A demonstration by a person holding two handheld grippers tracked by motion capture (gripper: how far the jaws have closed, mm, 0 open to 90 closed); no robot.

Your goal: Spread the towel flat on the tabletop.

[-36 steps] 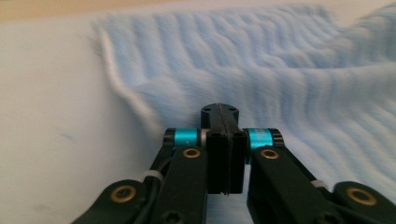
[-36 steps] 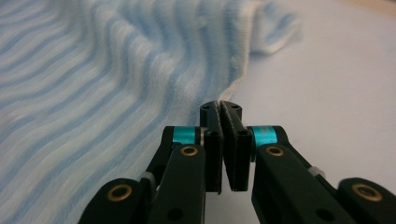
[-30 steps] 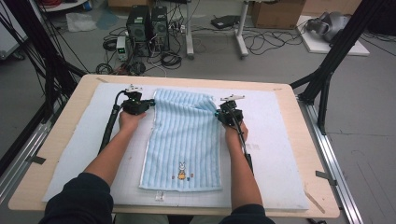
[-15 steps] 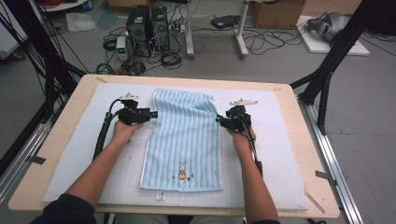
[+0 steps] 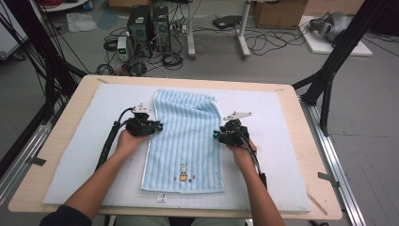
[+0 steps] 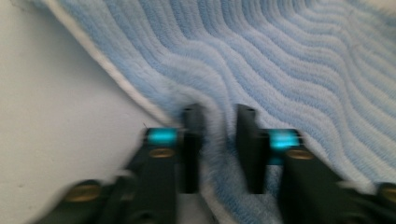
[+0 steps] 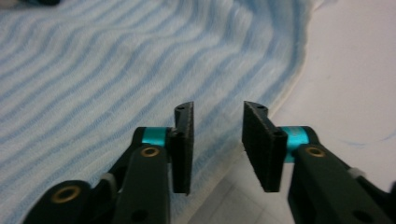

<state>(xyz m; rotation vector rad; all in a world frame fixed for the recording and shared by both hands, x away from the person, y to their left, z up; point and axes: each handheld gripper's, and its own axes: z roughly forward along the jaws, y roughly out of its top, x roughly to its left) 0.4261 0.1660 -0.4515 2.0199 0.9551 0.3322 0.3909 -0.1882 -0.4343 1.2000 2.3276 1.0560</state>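
Covering most of the wooden table (image 5: 75,89) is a white mat (image 5: 273,141), and on its middle lies a light blue striped towel (image 5: 186,136), long side running away from the person, a small rabbit picture (image 5: 184,172) near its close end. At the towel's 2 long edges sit the grippers. On the left gripper (image 6: 218,140), the jaws stand a little apart with the towel's white-trimmed edge bunched between them. On the right gripper (image 7: 217,140), the jaws are spread, straddling the opposite edge without pinching it.
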